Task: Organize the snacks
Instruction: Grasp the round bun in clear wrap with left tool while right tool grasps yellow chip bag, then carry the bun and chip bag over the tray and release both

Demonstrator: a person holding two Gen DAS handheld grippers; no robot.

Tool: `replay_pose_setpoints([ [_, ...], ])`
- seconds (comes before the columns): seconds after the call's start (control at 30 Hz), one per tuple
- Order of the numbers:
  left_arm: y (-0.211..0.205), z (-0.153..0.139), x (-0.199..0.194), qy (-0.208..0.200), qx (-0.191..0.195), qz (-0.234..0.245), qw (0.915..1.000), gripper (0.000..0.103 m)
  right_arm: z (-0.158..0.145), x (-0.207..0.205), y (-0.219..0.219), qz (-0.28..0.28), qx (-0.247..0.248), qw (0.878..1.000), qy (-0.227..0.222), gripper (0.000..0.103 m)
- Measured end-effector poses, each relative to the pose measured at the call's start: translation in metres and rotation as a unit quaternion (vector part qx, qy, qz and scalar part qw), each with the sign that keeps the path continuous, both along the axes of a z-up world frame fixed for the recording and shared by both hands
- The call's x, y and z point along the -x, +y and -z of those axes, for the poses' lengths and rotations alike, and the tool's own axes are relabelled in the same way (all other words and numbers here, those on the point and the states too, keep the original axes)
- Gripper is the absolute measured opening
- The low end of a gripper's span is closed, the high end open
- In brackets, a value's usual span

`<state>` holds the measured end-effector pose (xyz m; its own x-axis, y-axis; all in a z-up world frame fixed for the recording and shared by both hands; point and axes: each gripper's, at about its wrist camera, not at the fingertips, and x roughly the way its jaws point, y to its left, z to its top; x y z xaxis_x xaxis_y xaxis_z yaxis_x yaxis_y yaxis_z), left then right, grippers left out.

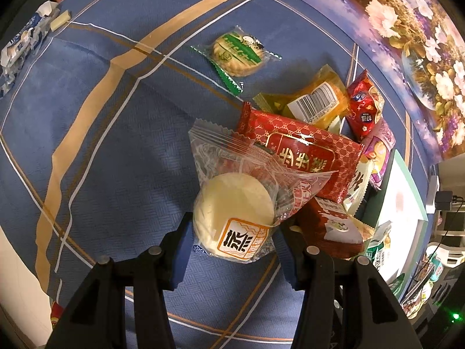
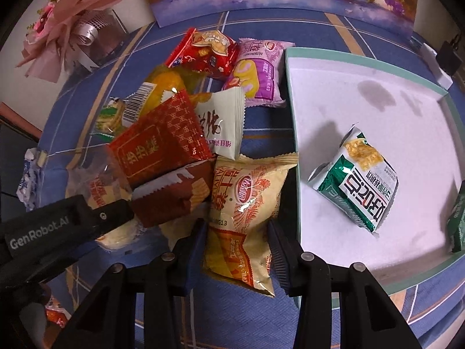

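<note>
Left gripper [image 1: 232,244] clamps a clear-wrapped round pale cake [image 1: 235,212] at the pile's near edge, its wrapper's long axis running away from the fingers, while right gripper [image 2: 237,247] clamps a beige crinkled snack packet [image 2: 247,203], lengthwise along the fingers, beside the white green-rimmed tray [image 2: 293,151].

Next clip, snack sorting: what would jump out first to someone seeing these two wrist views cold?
The jumbled heap of bright wrappers on the blue checked cloth, topped by a red gold-patterned packet. Each gripper has a snack between its fingers: the left gripper a clear-wrapped pale round cake, the right gripper a beige packet. Right of the heap, the white tray holds a green-and-white packet.
</note>
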<state>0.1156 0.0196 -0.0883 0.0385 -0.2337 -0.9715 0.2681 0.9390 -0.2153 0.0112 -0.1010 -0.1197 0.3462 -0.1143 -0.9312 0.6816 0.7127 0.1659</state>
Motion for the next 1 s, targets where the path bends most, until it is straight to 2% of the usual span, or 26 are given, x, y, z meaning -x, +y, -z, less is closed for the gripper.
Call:
replay_pose_setpoints([
  [0.23,-0.004,0.007,-0.001,-0.004,-0.005,-0.001,1.0000,0.055,0.010,-0.010,0.008,-0.009,0.034,0.999,0.030,0.044],
  [0.57,-0.013,0.007,-0.005,-0.008,-0.006,-0.005,0.9999,0.054,0.013,-0.008,0.007,-0.006,0.035,0.999,0.028,0.041],
  [1.0,-0.007,-0.028,-0.015,-0.038,0.039,-0.026,0.9982,0.053,-0.031,0.019,-0.007,0.010,0.012,1.000,-0.024,0.038],
])
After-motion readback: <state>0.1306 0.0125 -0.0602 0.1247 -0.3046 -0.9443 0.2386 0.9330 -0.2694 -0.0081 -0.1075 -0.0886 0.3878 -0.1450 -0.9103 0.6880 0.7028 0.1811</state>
